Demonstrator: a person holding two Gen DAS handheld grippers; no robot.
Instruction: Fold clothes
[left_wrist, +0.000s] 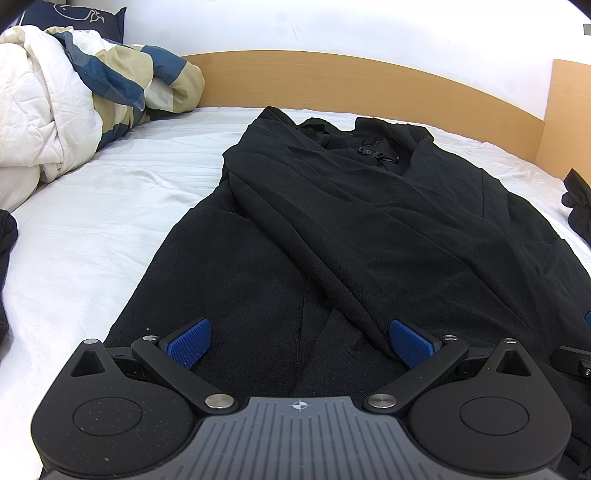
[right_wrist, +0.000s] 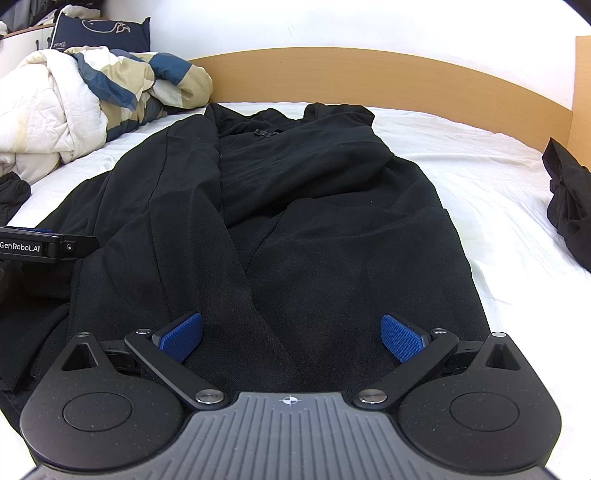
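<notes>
A long black garment (left_wrist: 351, 229) (right_wrist: 295, 221) lies lengthwise on the white bed sheet (left_wrist: 92, 229) (right_wrist: 498, 206), collar end toward the headboard, with both sides folded inward over its middle. My left gripper (left_wrist: 300, 341) hovers over the near hem on the left side, open, its blue pads (left_wrist: 190, 343) wide apart with only cloth below. My right gripper (right_wrist: 291, 336) stands open over the hem further right, blue pads (right_wrist: 402, 338) apart and empty. The left gripper's body (right_wrist: 40, 247) shows at the left edge of the right wrist view.
A crumpled cream and blue duvet (left_wrist: 74, 99) (right_wrist: 85, 99) and a navy pillow (right_wrist: 103, 33) lie at the far left. The wooden headboard (left_wrist: 369, 81) (right_wrist: 369, 77) runs along the back. Another black garment (right_wrist: 569, 206) (left_wrist: 576, 203) is bunched at the right, and dark cloth (left_wrist: 5, 236) at the left edge.
</notes>
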